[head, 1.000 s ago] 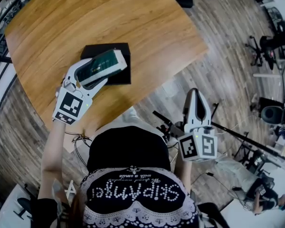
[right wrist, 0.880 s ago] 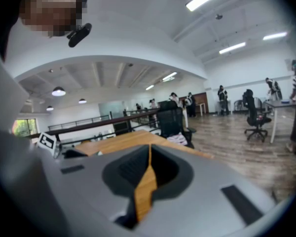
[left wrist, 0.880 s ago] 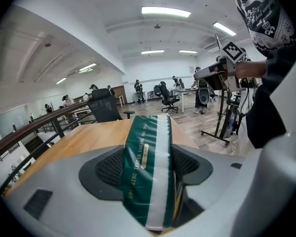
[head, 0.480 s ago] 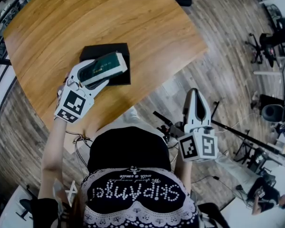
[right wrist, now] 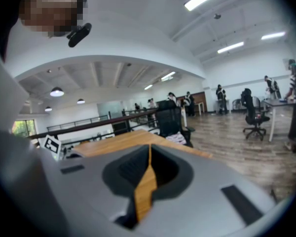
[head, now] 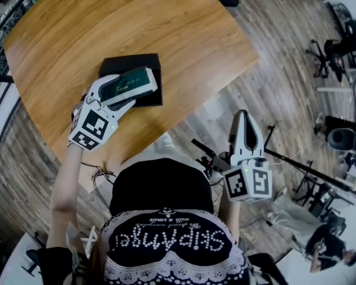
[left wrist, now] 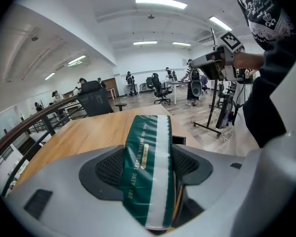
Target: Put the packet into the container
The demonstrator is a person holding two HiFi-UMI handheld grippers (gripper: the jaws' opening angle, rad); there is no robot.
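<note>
My left gripper is shut on a dark green packet with a white stripe, holding it just over the black container on the wooden table. In the left gripper view the packet fills the space between the jaws, and a black corner of the container shows past it. My right gripper hangs off the table to the right, over the floor, jaws closed with nothing between them.
The round wooden table's near edge runs between the two grippers. Stands and cables lie on the floor to the right. Office chairs stand further off, and people are at the room's far side.
The left gripper with the packet has shifted slightly up and left over the container. The right gripper has stayed in place.
</note>
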